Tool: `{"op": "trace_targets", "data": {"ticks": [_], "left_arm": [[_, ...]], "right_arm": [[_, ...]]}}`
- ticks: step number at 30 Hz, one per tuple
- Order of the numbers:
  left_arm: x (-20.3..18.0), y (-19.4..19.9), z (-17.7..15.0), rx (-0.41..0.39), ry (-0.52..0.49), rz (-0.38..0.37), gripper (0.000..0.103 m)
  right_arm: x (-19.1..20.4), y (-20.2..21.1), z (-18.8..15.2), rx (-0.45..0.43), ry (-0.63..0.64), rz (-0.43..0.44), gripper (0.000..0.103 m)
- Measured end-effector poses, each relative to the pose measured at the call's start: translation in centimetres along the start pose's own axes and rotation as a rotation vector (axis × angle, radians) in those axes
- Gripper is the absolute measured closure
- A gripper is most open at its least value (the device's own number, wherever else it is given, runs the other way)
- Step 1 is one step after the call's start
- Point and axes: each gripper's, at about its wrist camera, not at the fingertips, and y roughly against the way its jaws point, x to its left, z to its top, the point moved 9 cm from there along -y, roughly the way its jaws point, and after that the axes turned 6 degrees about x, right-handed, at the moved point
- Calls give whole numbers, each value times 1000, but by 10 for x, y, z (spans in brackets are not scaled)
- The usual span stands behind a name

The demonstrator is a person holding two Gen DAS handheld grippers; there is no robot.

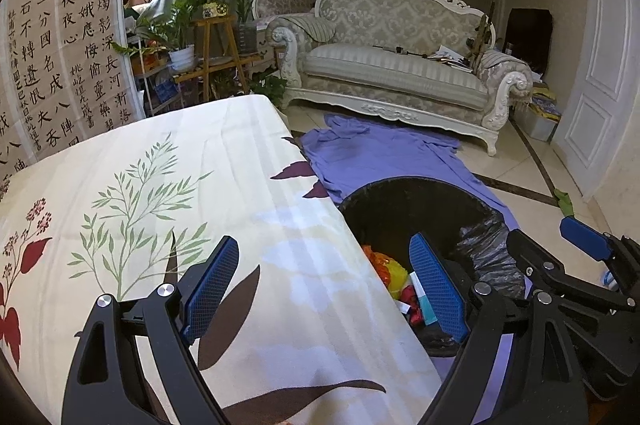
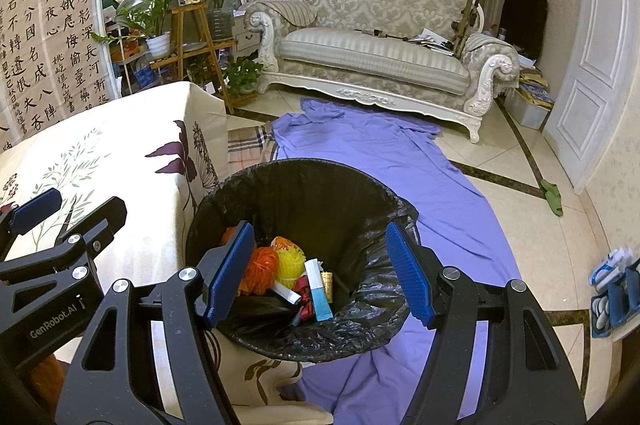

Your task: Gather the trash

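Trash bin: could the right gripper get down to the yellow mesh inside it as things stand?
Probably yes. The right gripper hangs open and empty above the trash bin, whose mouth is uncovered, and the yellow mesh lies on top of the pile.

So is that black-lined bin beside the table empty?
No: in the right wrist view the bin already holds orange netting, yellow netting and a blue-and-white box.
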Motion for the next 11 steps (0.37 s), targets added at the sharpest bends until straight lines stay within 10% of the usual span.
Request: {"op": "trace_targets", "data": {"ticks": [11], "left_arm": [[10, -2, 1, 12, 28, 4, 18]], "right_arm": [[4, 5, 0, 5, 10, 4, 36]]}}
